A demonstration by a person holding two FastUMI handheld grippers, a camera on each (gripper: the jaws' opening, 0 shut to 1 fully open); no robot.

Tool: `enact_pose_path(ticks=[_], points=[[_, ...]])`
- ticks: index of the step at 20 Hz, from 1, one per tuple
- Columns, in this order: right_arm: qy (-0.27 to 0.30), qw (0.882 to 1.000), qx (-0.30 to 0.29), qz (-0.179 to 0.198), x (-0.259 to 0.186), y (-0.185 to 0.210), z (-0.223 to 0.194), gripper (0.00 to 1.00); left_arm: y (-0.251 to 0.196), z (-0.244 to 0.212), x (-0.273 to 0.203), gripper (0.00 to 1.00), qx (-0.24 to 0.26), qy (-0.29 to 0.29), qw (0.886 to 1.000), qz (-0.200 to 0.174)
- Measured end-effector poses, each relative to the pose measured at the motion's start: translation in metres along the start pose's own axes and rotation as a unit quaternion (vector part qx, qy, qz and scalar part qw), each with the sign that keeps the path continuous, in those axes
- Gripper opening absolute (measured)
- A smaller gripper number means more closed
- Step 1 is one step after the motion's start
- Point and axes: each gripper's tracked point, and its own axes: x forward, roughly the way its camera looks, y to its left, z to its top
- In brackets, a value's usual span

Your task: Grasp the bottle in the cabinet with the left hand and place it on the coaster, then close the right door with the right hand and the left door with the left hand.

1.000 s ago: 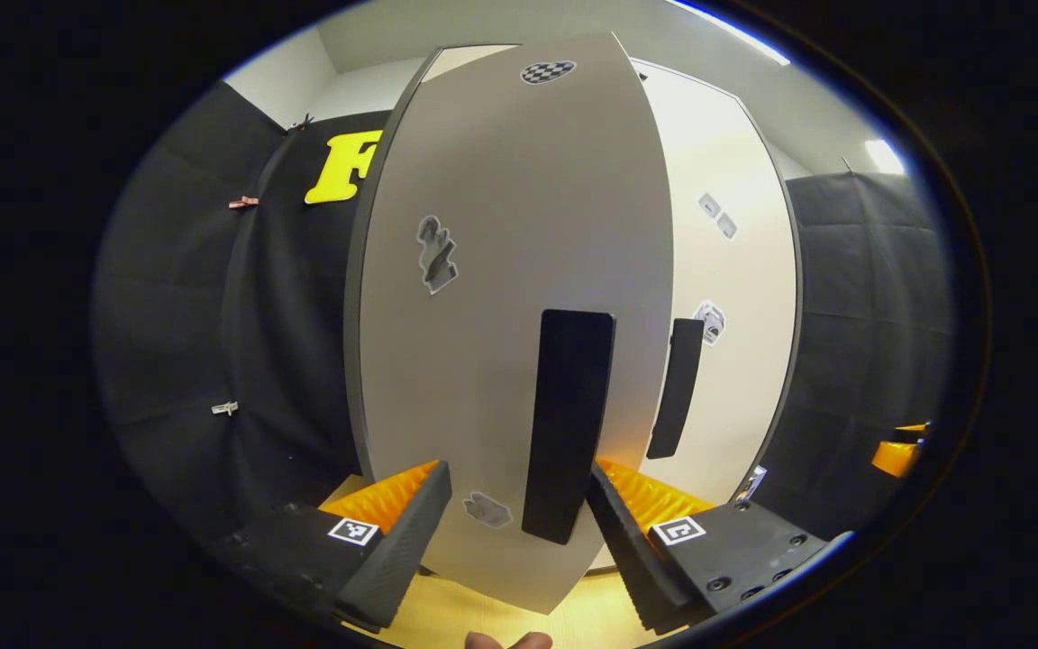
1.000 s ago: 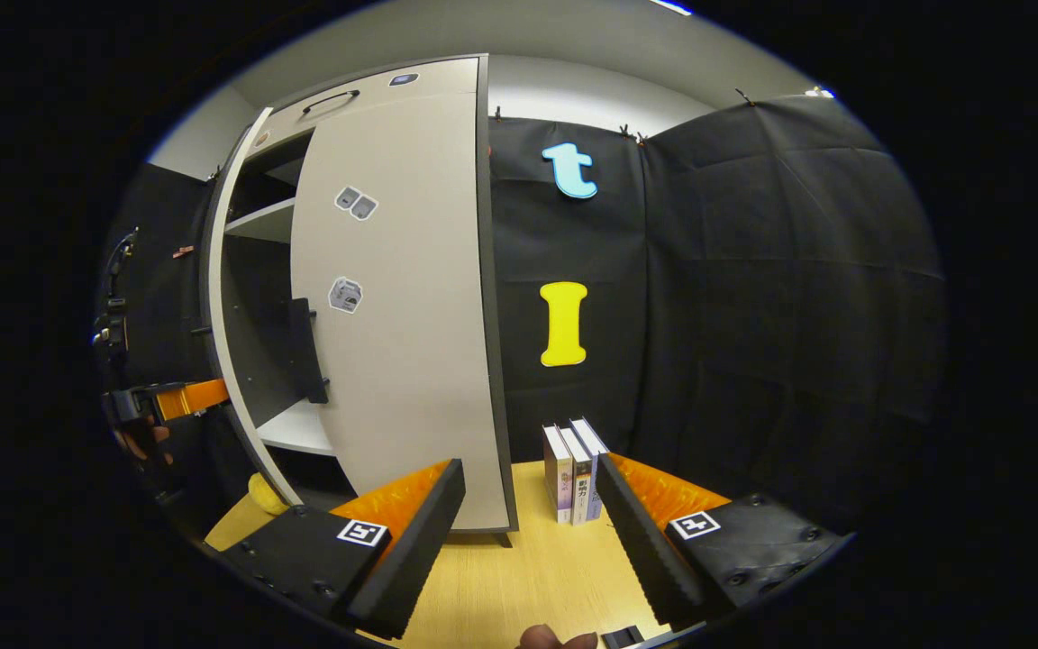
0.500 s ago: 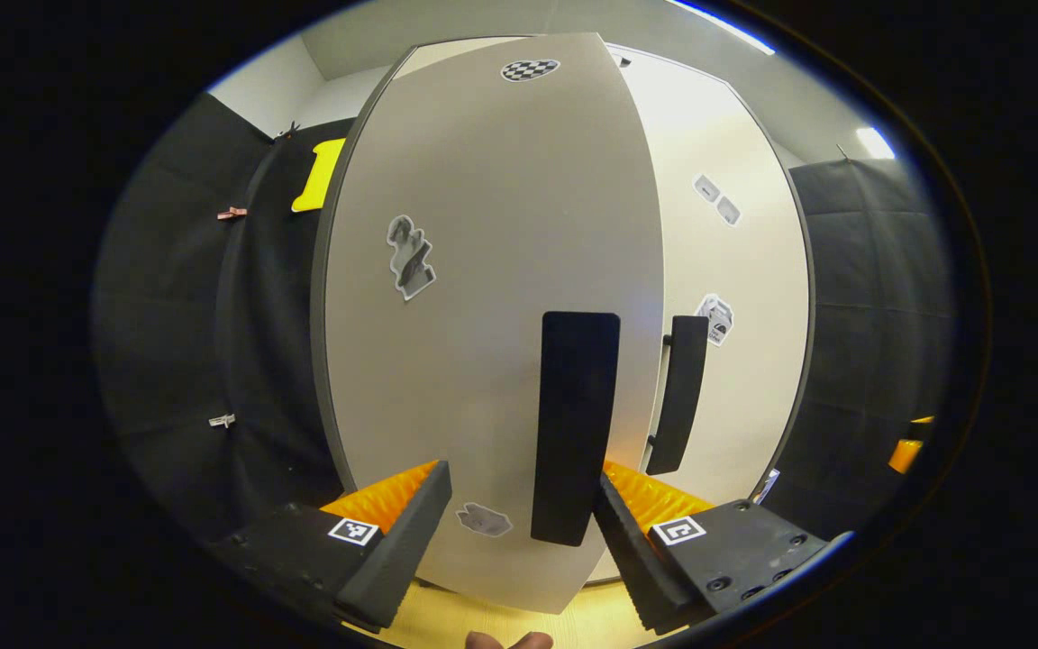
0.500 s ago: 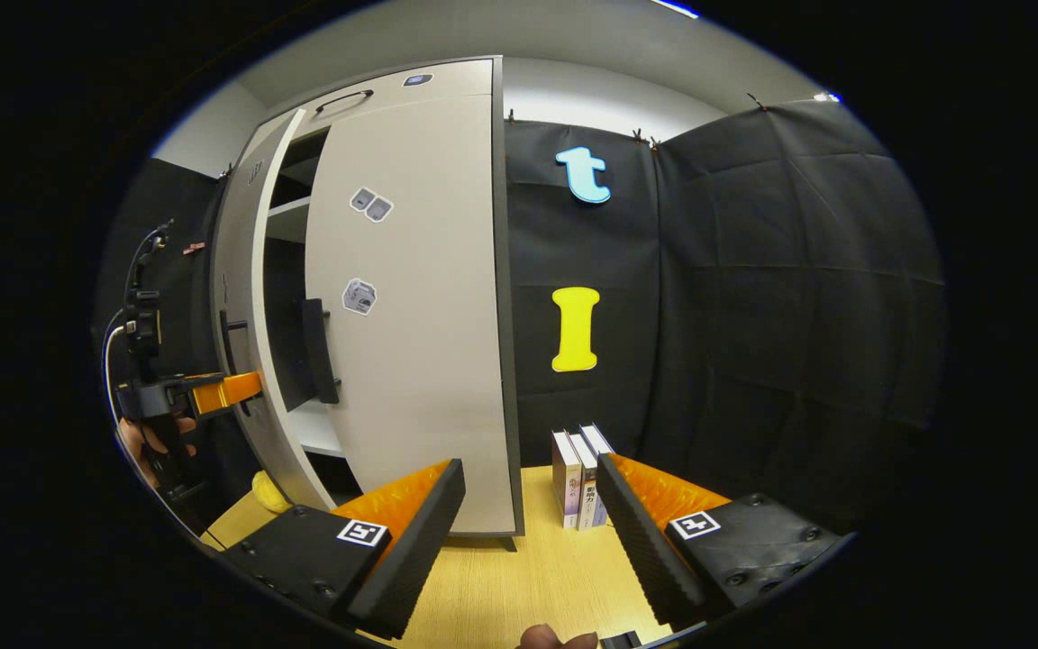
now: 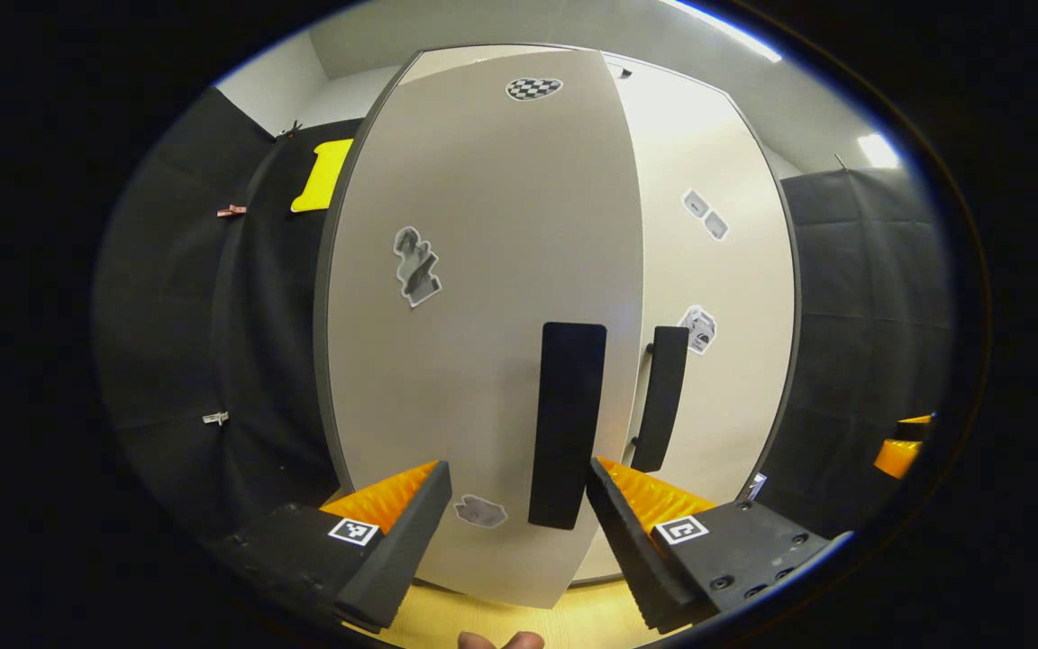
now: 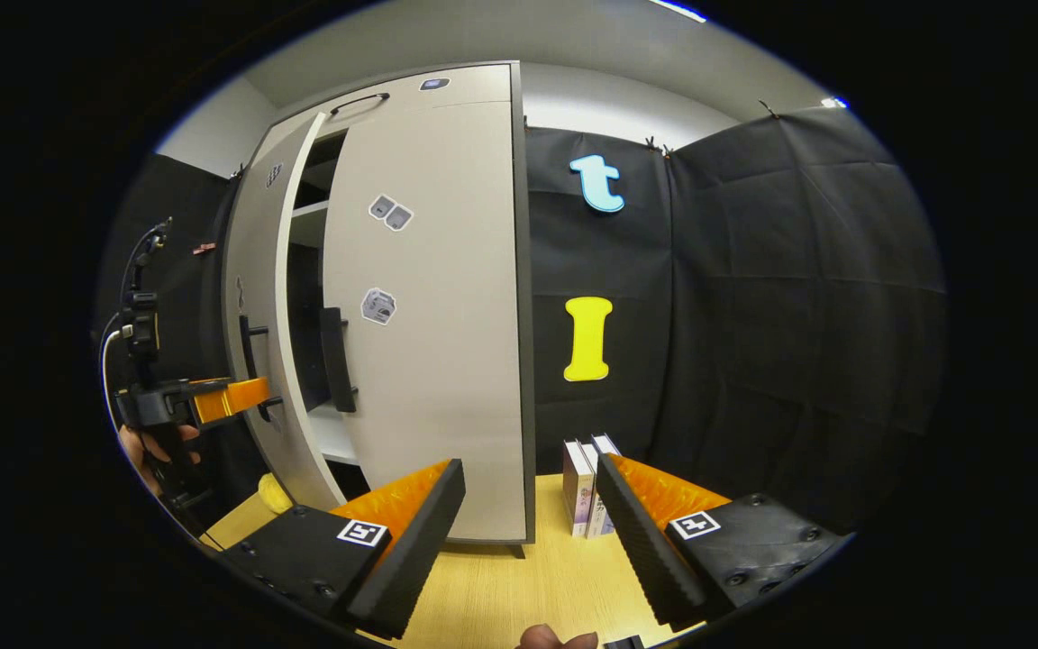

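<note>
Your left claw (image 5: 519, 505) faces the smooth, flat left door (image 5: 483, 315).
Both claws gape wide, holding nothing; your right claw (image 6: 528, 514) hangs over the wooden counter (image 6: 501, 586). The right door (image 6: 447, 315) sits shut; the left door is slightly ajar.

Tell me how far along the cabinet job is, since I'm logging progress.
The right door looks shut against the cabinet. The left door is nearly closed, a narrow gap still showing a shelf; the left gripper, open, faces its handle. The right gripper hangs open, idle. Left: push that door fully shut. I cannot see the bottle or coaster.
</note>
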Motion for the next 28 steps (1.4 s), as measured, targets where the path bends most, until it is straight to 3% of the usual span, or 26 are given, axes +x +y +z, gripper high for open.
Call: enact_pose_path(ticks=[15,28], points=[[-0.05,0.998,-0.01,0.045,-0.016,0.079,0.035,0.97,0.044,0.019,-0.094,0.97,0.017,-0.024,0.999,0.015],[-0.069,0.996,-0.018,0.045,-0.037,0.109,0.036,0.97,0.083,0.001,-0.147,0.97,0.007,-0.012,0.999,0.037]])
